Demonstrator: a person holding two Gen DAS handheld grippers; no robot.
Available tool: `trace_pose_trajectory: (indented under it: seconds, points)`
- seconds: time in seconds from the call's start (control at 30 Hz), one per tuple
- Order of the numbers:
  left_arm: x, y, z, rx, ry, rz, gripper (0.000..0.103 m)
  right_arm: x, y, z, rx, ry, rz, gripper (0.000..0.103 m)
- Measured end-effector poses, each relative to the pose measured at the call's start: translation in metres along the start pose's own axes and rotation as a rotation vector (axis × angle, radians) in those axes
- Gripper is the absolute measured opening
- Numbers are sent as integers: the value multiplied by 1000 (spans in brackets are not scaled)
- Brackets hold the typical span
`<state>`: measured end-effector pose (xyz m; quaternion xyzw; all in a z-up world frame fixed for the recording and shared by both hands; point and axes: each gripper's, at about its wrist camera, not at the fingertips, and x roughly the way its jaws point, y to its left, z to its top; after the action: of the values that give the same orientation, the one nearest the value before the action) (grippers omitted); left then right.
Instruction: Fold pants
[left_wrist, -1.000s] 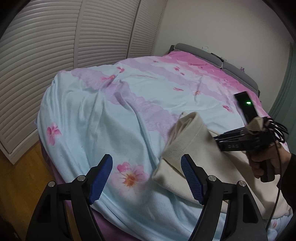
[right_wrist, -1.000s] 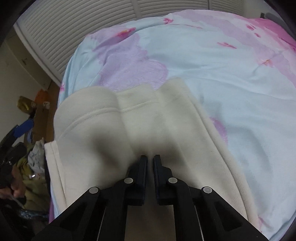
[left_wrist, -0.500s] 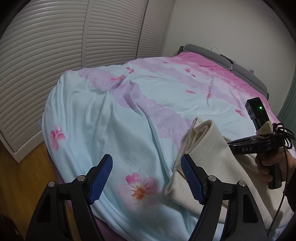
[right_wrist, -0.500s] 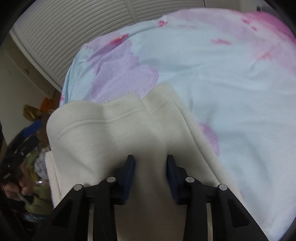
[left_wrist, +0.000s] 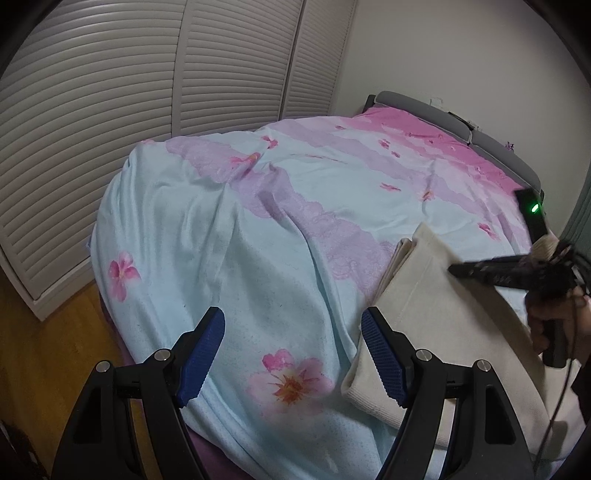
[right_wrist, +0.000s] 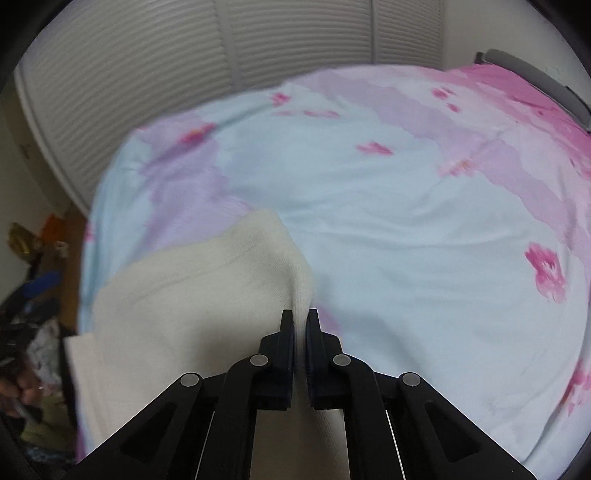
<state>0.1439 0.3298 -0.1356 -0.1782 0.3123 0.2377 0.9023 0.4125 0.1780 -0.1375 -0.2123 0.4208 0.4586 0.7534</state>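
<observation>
Right wrist view motion-blurred throughout: floral print on bedspread (right_wrist: 388, 229) smeared, clutter on floor at left edge (right_wrist: 33, 295) unidentifiable. Cream pants (right_wrist: 177, 306) run out of frame at bottom, their near part hidden behind right gripper (right_wrist: 300, 321); fabric edge pinched between the jaws, depth of grip not discernible. Left wrist view: pants (left_wrist: 436, 314) cut off lower right; right gripper (left_wrist: 458, 268) tips blurred there.

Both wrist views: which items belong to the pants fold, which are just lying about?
Job:
- cream pants, lying on the bed
- right claw, shut on a pinched ridge of the pants
- left claw, open, holding nothing
- floral bedspread, the work surface

Lying about:
- louvered doors
- grey headboard
- floor clutter, too blurred to identify
</observation>
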Motion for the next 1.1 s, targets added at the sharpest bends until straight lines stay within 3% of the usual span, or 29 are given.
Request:
trace_pose_trajectory:
  seconds: [0.1,0.17,0.2,0.33,0.47,0.67,0.8,1.03,1.1]
  points:
    - [-4,4,2,-2,-9,7,76,21,4,-8,-6,39,-38,16]
    - [-10,9,4,-8,-19,12,76,18,9,-9,-15,20,-86,32]
    - [-13,12,5,-12,-24,14,76,11,13,-9,-19,-5,-124,34]
    - [-32,29,6,-27,-52,36,79,-26,47,-17,-47,-128,-198,34]
    - [-51,50,3,-36,-70,66,81,-54,120,-35,-146,-215,-282,34]
    - [-77,81,-9,-37,-78,122,84,-43,219,-59,-241,-227,-402,34]
    - [-84,99,-16,-43,-67,147,85,-19,239,-65,-248,-179,-453,34]
    - [-80,112,-23,-68,-42,154,85,16,234,-71,-249,-112,-575,32]
    - [-83,110,-23,-64,-50,148,85,20,230,-69,-231,-114,-579,11]
